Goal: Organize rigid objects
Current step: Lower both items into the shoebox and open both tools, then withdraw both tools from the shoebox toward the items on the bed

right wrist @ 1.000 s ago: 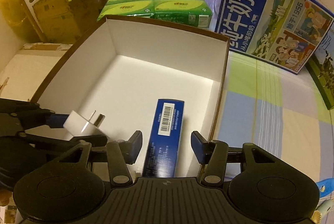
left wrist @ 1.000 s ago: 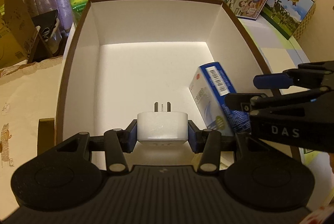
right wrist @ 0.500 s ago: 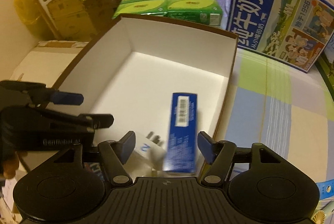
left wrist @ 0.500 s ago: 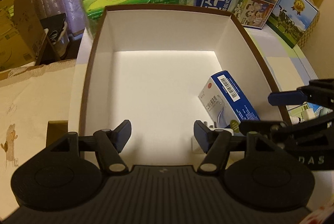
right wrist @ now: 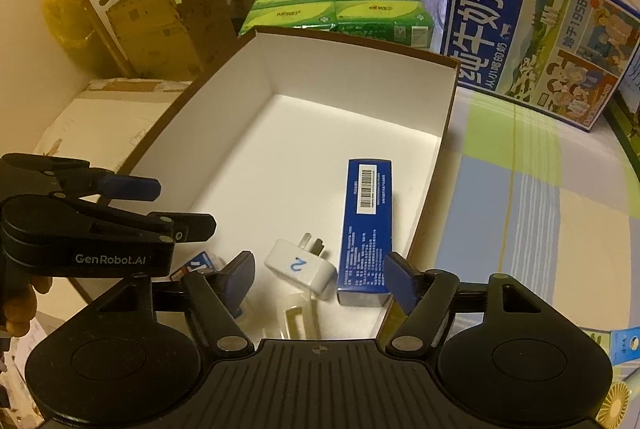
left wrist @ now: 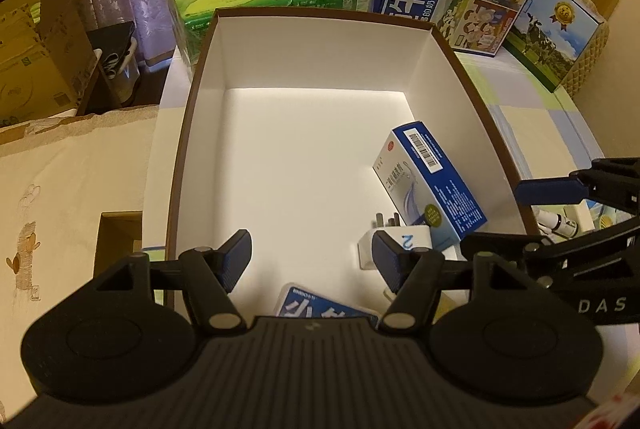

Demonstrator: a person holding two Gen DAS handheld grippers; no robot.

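Box (right wrist: 448,101): holds plug (right wrist: 300,267) and carton (right wrist: 366,225), near right wall. Left gripper (left wrist: 312,261) wide, empty. Right gripper (right wrist: 320,277) opening, empty. Step: release done. Next: fetch another item outside box.

Plug adapter (right wrist: 301,267) beside medicine box (right wrist: 366,229), both inside open carton (right wrist: 360,85).

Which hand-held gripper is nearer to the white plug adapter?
Right. The right hand-held gripper hangs open directly above the white plug adapter; the left hand-held gripper sits beside it.
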